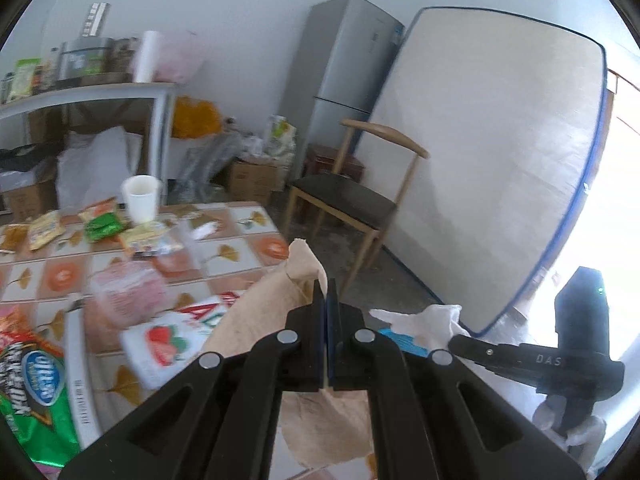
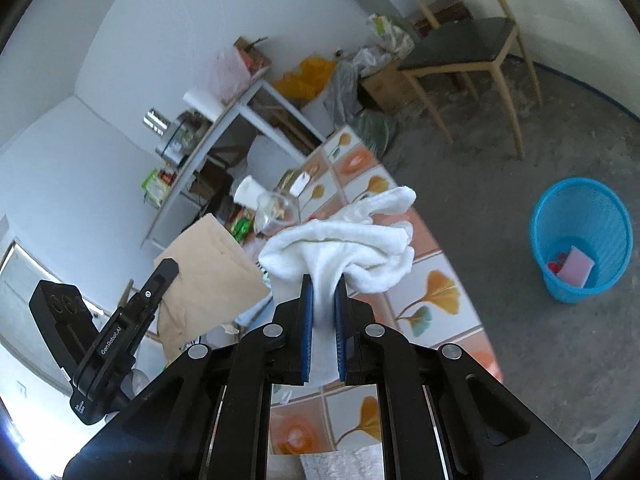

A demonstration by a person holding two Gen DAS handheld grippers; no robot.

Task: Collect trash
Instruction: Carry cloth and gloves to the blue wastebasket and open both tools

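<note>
My left gripper is shut on a crumpled brown paper bag, held above the tiled table. In the right wrist view that brown bag hangs at the left beside the left gripper's body. My right gripper is shut on a bunched white cloth, lifted over the table's edge. The same white cloth shows in the left wrist view, at the right. A blue mesh trash bin stands on the floor to the right, with a few scraps inside.
Snack wrappers, a white paper cup, a pink plastic bag and a strawberry packet lie on the table. A wooden chair stands beyond it, with a fridge, a leaning mattress and a cluttered shelf behind.
</note>
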